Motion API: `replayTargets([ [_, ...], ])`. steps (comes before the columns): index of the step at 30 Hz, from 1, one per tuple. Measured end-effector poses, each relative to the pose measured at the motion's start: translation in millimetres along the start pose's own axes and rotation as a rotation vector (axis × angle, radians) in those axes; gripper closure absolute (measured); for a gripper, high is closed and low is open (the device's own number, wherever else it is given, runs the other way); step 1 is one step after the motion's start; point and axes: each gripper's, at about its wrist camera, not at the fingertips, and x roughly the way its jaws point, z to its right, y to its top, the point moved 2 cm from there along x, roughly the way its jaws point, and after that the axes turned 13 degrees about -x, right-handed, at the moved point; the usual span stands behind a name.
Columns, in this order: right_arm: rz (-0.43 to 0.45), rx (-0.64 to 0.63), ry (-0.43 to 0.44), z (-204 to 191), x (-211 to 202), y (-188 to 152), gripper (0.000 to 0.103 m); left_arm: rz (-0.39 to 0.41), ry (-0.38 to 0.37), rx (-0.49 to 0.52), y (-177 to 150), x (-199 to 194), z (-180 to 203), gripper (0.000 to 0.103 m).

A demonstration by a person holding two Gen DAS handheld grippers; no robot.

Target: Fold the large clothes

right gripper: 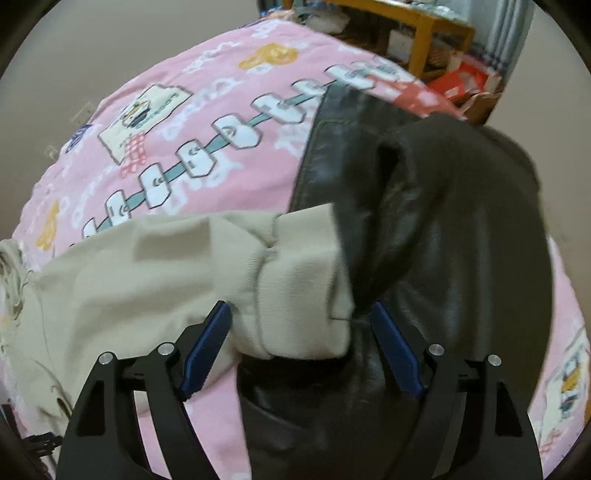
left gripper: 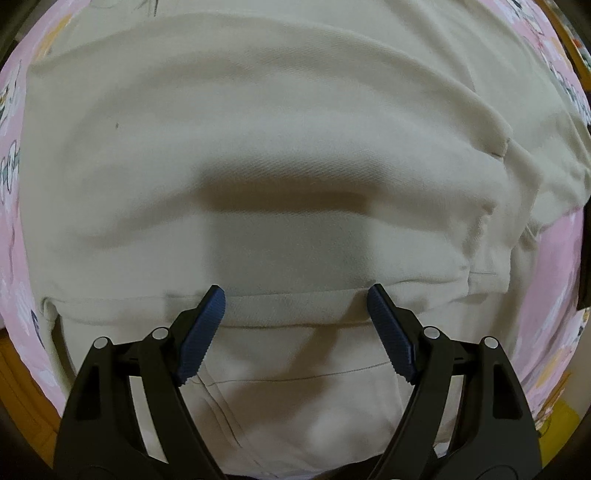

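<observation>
A large cream garment (left gripper: 280,147) lies spread over a pink patterned bedspread (left gripper: 554,266) and fills the left wrist view. My left gripper (left gripper: 295,291) hangs open just above a hem band of it, with nothing between the blue pads. In the right wrist view the garment's sleeve ends in a bunched ribbed cuff (right gripper: 303,273), which rests partly on a black leather jacket (right gripper: 443,240). My right gripper (right gripper: 300,306) is open with the cuff lying between its fingers. The right pad stands clear of the cloth.
The pink bedspread (right gripper: 221,92) covers the whole bed. A wooden shelf unit (right gripper: 424,29) and a red box (right gripper: 465,79) stand beyond the far corner. A plain wall lies to the left. The black jacket takes up the bed's right side.
</observation>
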Motion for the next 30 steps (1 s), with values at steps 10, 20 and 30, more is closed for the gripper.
replayTargets([
  [10, 0.024, -0.157, 0.069, -30.7, -5.7, 6.1, 0.083, -0.008, -0.003, -0.077, 7.3, 1.1, 57.9, 0.025],
  [20, 0.243, -0.19, 0.097, -52.9, -130.4, 38.1, 0.085, 0.057, -0.073, -0.082, 19.5, -22.9, 84.8, 0.025],
  [30, 0.467, -0.448, 0.251, -253.9, -260.4, 30.9, 0.086, 0.141, -0.101, -0.252, -0.4, -31.1, -22.2, 0.025],
])
